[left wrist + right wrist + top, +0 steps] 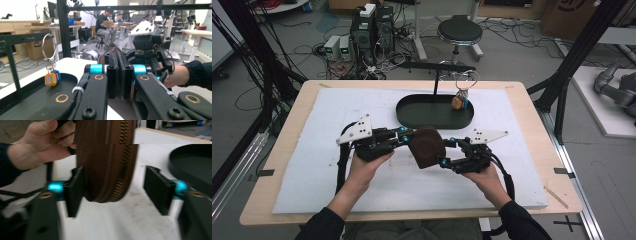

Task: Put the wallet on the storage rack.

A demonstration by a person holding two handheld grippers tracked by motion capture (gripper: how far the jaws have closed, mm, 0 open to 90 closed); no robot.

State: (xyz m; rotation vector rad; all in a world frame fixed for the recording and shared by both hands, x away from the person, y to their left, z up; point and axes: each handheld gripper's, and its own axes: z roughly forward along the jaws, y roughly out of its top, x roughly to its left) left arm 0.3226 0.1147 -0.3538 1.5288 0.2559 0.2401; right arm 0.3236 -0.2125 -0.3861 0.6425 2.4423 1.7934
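A brown zippered pouch (427, 146) hangs over the white mat at the table's middle, between the two grippers. My left gripper (409, 137) comes in from the left, and in the left gripper view its jaws (120, 75) are shut on the pouch's thin edge (117, 53). My right gripper (447, 152) reaches in from the right with its jaws straddling the pouch (107, 165). In the right gripper view the left pad (75, 190) sits against the pouch's side. The right pad (157, 188) stands well clear, with mat showing in the gap.
A black oval tray (412, 114) lies just behind the pouch, with a key ring and coloured tags (460, 100) hanging over its right end from a black stand (436, 82). The white mat (312, 165) covers most of the wooden table. A stool and cables are on the floor beyond.
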